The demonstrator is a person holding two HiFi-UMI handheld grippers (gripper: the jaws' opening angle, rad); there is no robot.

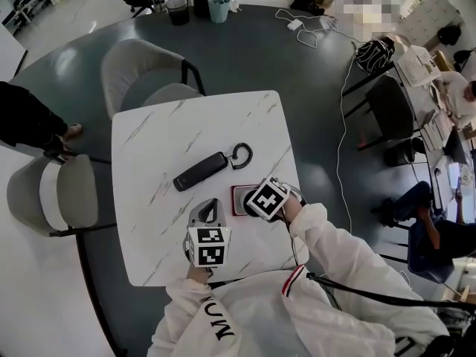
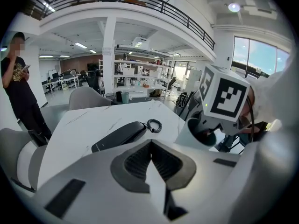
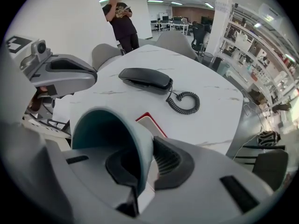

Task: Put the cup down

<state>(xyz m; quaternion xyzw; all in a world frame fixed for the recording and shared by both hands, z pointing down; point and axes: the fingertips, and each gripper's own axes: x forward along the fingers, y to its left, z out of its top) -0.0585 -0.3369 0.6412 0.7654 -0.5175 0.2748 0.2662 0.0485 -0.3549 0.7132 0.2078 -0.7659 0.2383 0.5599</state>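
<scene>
Just above the tabletop (image 3: 219, 111), on the side close to the person, the right gripper (image 3: 145, 158) is shut tight on the cup (image 3: 110, 132). One jaw is inside the mouth and one is outside on the wall. The cup hangs over a flat square with a red edge (image 3: 148, 120), near the black phone (image 3: 145, 80). I cannot tell if its bottom touches yet. To do this well, go down slowly and tip the cup straight so its whole bottom sits flat. Then let go and lift away without bumping the rim. The cup leans: its mouth points up and a bit sideways, so its long line from bottom to mouth is tilted. The left gripper (image 2: 150, 160) is closed with nothing in it.
</scene>
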